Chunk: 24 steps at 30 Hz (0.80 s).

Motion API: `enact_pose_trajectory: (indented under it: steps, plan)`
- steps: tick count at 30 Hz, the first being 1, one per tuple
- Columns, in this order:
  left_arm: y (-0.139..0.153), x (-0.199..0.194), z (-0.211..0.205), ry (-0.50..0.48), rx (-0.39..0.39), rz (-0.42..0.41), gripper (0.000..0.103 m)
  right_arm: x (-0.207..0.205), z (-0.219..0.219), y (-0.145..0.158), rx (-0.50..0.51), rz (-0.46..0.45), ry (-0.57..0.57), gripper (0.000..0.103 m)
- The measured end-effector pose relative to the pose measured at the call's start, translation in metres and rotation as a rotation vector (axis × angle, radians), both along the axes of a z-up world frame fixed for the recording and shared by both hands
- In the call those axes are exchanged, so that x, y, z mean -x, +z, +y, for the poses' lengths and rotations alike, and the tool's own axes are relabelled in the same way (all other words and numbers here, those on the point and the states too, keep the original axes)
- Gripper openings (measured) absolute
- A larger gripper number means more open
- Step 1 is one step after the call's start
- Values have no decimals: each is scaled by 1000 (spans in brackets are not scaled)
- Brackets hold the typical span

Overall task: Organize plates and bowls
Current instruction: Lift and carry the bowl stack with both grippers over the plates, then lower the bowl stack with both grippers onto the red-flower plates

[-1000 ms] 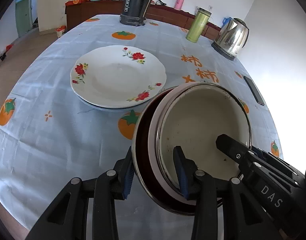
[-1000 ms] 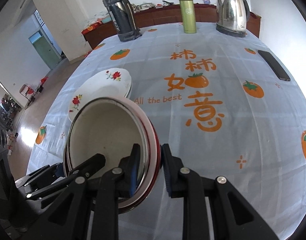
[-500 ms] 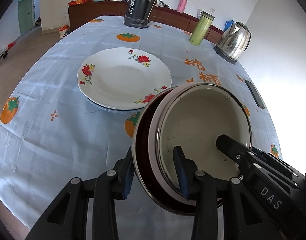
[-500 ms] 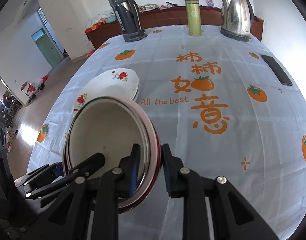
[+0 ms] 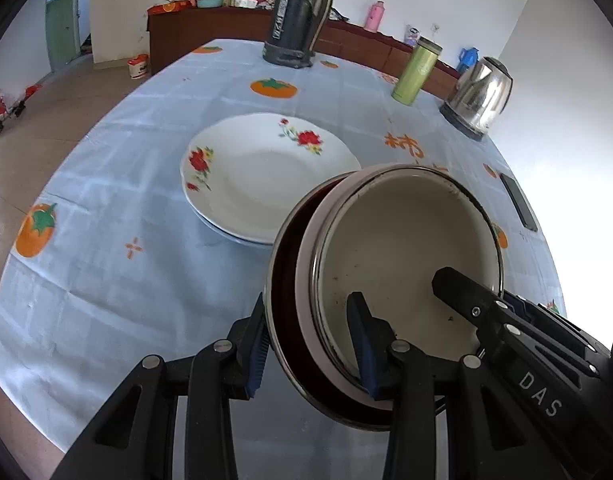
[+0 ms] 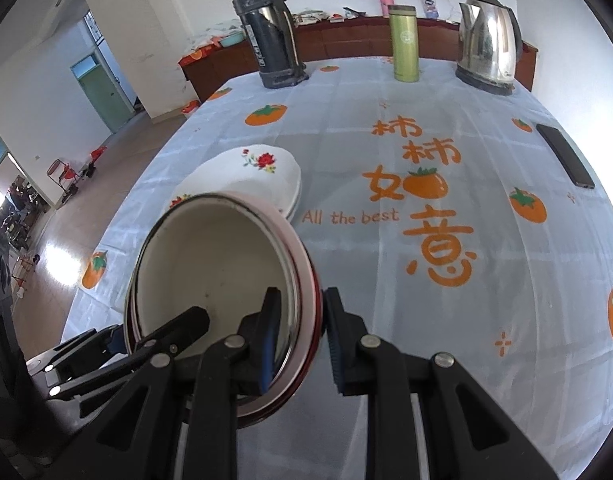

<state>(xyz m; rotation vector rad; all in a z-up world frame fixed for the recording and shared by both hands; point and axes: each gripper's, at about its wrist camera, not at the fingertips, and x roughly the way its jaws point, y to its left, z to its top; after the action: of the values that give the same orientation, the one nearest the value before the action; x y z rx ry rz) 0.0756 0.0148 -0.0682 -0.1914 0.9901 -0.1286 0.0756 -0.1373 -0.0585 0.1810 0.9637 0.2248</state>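
Bowls (image 5: 402,264), nested enamel pair, sit lower centre of frame, pinched at opposite rims by your left tool (image 5: 310,344) and right tool (image 6: 300,338). Keep both grips level; lower them squarely toward the floral plates (image 5: 262,176) on the counter (image 5: 106,264).

nested enamel bowls (image 5: 406,256): tilted, lifted | floral plates (image 5: 262,176): stacked on table

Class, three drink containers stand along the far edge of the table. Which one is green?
The slim green tumbler in the middle, between the dark thermos and the shiny steel kettle; neither of those is green.
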Motion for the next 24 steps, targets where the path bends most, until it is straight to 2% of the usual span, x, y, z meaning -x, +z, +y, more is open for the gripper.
enact_pose_trajectory:
  steps: [13, 24]
  plan:
    - [17, -26, 22, 36, -51, -39, 40, -30, 27, 17, -4, -28, 52, 23]
    - [15, -63, 29, 49, -82, -34, 40, -71, 39, 10, -10, -13, 67, 23]
